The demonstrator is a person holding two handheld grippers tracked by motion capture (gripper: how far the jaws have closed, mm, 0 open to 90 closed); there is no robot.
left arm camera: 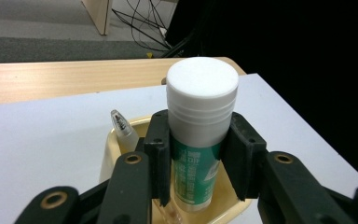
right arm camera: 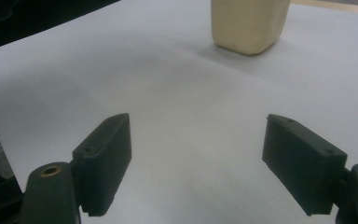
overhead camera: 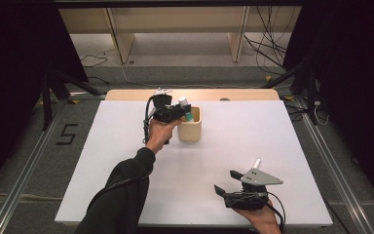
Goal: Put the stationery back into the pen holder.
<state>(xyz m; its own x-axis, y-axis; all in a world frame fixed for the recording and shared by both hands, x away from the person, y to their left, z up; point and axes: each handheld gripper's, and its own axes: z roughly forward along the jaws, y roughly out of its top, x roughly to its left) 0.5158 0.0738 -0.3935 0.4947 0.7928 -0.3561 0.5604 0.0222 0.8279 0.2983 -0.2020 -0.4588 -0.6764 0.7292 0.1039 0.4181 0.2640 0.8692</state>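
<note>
A glue stick (left arm camera: 200,107) with a white cap and a green label stands upright between the pads of my left gripper (left arm camera: 196,154), which is shut on its body. Its lower end reaches down into a beige cup (left arm camera: 109,144). A clear-tipped pen (left arm camera: 121,126) leans inside the cup at its left wall. In the high view my left gripper (overhead camera: 182,113) holds the glue stick (overhead camera: 184,103) at the cup (overhead camera: 190,129), at the table's far middle. My right gripper (overhead camera: 224,181) rests open near the front right, its jaws wide apart over bare white surface (right arm camera: 205,154).
The white table top (overhead camera: 126,161) ends in a wooden strip (overhead camera: 126,94) at the far side. In the right gripper view the cup (right arm camera: 249,23) stands well ahead of the jaws. A small white stick (overhead camera: 256,163) shows just behind the right gripper. Cables lie on the floor beyond.
</note>
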